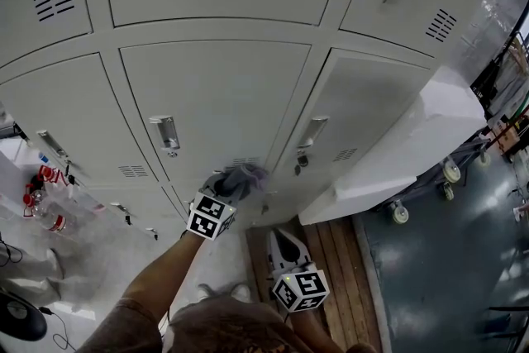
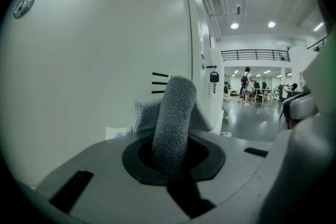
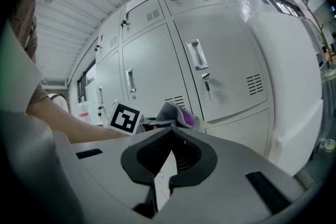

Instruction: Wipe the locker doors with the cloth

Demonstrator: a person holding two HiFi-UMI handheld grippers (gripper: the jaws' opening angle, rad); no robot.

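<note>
The cloth [image 2: 173, 113], pinched by the jaws of the left gripper [image 2: 173, 150], may snag on the vent slots [image 2: 160, 83] and slip free, while the right gripper [image 3: 169, 157] idles, jaws pressed together.

left claw [image 1: 230, 188] extended, clamped on cloth [image 2: 176, 113] | right claw [image 1: 283, 242] low, closed

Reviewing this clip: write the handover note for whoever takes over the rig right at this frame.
Left gripper: jaws shut on the cloth, held at the lower edge of the middle locker door, by its vents.
Right gripper: jaws shut, empty, held low and away from the lockers.
Done: the cloth is at the door; how much has been wiped cannot be told.
Left: wipe over this door, then the right-hand door and the others.
</note>
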